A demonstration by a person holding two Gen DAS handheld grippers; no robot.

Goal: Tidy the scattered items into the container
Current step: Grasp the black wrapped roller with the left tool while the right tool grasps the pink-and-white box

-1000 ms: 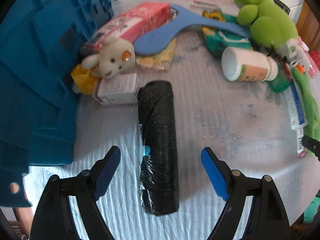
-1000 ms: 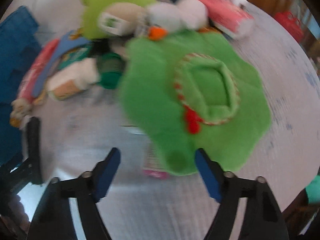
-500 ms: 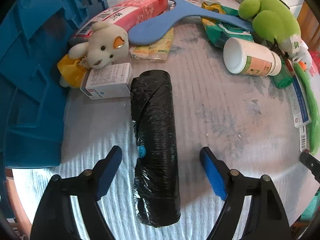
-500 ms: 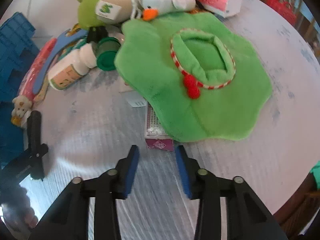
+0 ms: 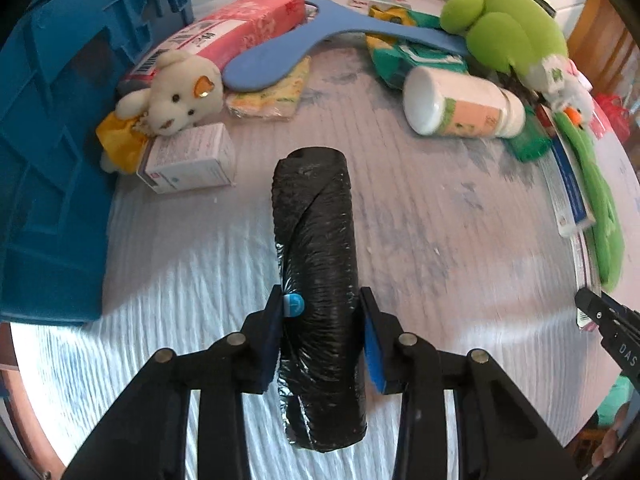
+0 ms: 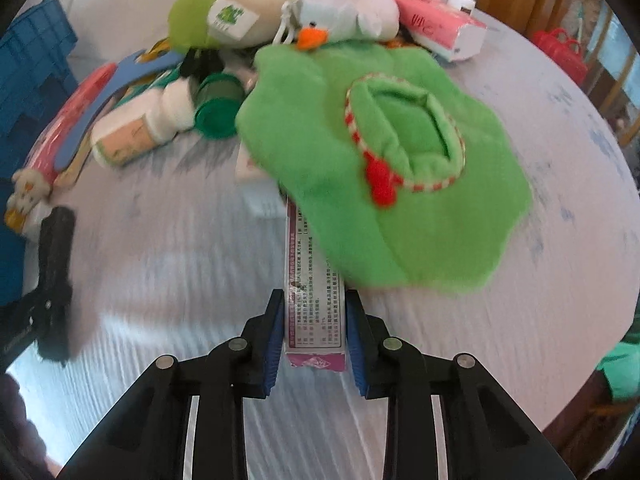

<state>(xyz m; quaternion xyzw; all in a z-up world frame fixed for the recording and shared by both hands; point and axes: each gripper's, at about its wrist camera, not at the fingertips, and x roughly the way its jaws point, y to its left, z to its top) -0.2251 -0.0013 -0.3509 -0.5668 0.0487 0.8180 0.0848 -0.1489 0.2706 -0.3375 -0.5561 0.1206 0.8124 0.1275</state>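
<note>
A black roll of plastic bags (image 5: 316, 220) lies lengthwise on the pale round table (image 5: 460, 260). My left gripper (image 5: 320, 304) straddles its near half, jaws closing, and both blue pads touch its sides. A long white and magenta box (image 6: 312, 264) sticks out from under a green plush cloth (image 6: 380, 168). My right gripper (image 6: 315, 304) has its jaws closing on the box's near end, pads against both sides. The blue crate (image 5: 48, 160) stands at the left of the table, and also appears as the blue crate (image 6: 28, 80) in the right wrist view.
By the crate lie a small teddy bear (image 5: 176, 92), a white carton (image 5: 188, 160), a pink pack (image 5: 240, 28) and a blue curved tool (image 5: 280, 52). A white bottle (image 5: 460, 108) and a green plush toy (image 5: 500, 20) lie further right. A green jar (image 6: 218, 112) sits beside the cloth.
The left jaws came in from wide apart onto the black roll. The right gripper moved up to the long box's near end and its jaws narrowed onto it.
</note>
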